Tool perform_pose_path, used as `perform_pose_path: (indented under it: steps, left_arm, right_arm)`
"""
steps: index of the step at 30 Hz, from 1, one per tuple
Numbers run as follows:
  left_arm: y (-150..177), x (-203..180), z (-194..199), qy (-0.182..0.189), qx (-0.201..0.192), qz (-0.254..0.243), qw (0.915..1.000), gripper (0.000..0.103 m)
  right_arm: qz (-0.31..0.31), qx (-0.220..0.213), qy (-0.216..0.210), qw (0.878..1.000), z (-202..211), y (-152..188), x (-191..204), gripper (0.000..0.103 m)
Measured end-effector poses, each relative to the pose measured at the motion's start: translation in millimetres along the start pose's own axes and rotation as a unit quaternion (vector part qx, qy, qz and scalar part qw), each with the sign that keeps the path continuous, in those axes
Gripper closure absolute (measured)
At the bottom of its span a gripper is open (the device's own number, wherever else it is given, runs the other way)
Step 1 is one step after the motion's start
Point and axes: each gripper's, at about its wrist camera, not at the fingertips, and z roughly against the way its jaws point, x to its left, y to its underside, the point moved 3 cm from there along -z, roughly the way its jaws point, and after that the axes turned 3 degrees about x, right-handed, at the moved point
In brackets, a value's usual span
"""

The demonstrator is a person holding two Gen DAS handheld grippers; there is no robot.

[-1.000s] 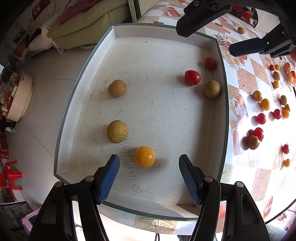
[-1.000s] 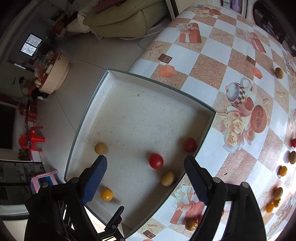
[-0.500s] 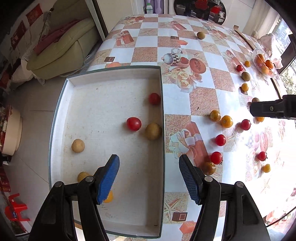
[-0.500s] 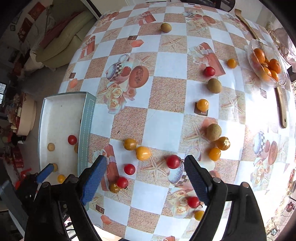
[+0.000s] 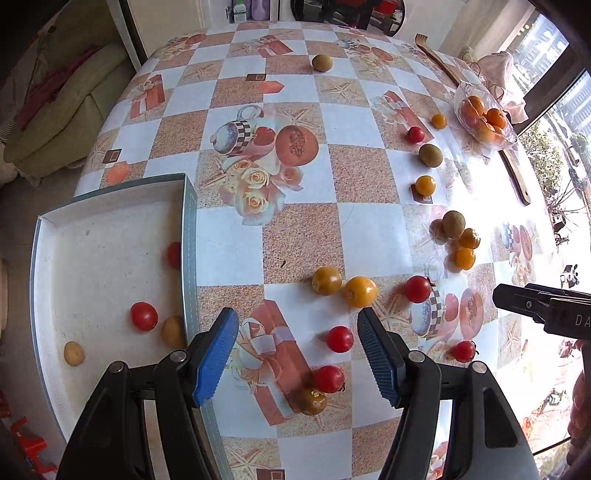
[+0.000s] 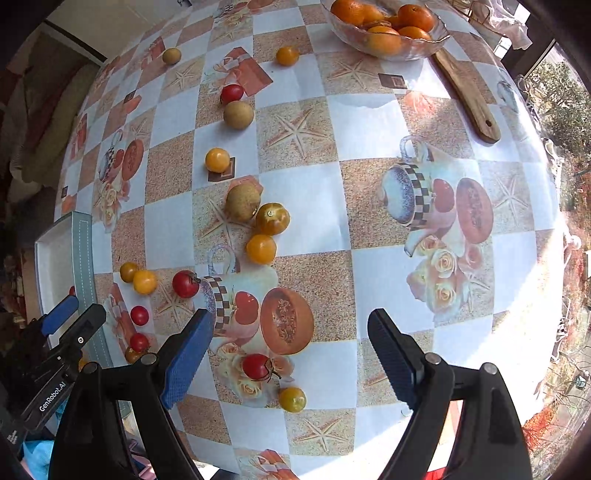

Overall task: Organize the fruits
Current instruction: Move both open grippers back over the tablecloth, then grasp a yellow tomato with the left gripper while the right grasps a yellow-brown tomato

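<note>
Both grippers were over the tray [image 5: 188, 236] a second ago; now they hang above the checked bench [image 5: 303, 236] beside it. My left gripper [image 5: 297, 354] is spread, nothing between its pads, a red tomato [image 5: 340, 339] below the gap. My right gripper [image 6: 291, 354] is spread wider, also empty, over another red tomato [image 6: 256, 366]. Tray count from the left view: two red tomatoes, two tan fruits; one of each is half hidden by the tray wall. Right of the tray, loose fruit lies scattered: five red. A glass bowl of oranges [image 6: 384, 26] is cut off at the frame edge.
</note>
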Motion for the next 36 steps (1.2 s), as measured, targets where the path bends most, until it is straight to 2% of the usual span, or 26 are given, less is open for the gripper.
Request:
perform_pose_path:
  steps: [9,17,18,22,28,30,31,32,34,36]
  left_arm:
    - [-20,-1,-31,-0.007,0.029,0.023,0.9993,0.035]
    - [-31,10,-46,-0.01,0.035,0.04,0.9985,0.035]
    - [-31,11,-47,-0.009,0.034,0.041,0.9985,0.035]
    - [-31,11,-51,-0.018,0.04,0.032,0.9985,0.035]
    - [-23,0,-54,-0.044,0.032,-0.001,0.9985,0.035]
    - [-23,0,-54,-0.044,0.032,0.001,0.9985,0.035]
    - [-23,-1,-53,-0.042,0.031,0.001,0.9986,0.036]
    - [-22,-2,-53,-0.04,0.03,-0.001,0.9987,0.04]
    - [-21,-10,-51,-0.038,0.028,-0.01,0.9989,0.051]
    - [-20,-20,-49,-0.029,0.027,-0.021,0.999,0.072]
  right_arm:
    - [-0.003,-0.003,0.005,1.0,-6,-16,-12,0.015]
    - [0.015,-0.003,0.013,1.0,-21,-37,-3,0.017]
    - [0.019,-0.003,0.015,1.0,-22,-39,-1,0.018]
    - [0.035,0.003,0.027,0.999,-30,-43,6,0.04]
    - [0.046,-0.006,0.039,0.998,-34,-52,18,0.048]
    - [0.056,-0.008,0.053,0.997,-37,-60,27,0.059]
    - [0.063,-0.01,0.056,0.996,-37,-62,30,0.07]
    - [0.067,-0.01,0.051,0.996,-36,-64,32,0.078]
    - [0.065,-0.009,0.044,0.997,-36,-64,33,0.078]
    - [0.051,-0.01,0.023,0.998,-34,-66,33,0.078]
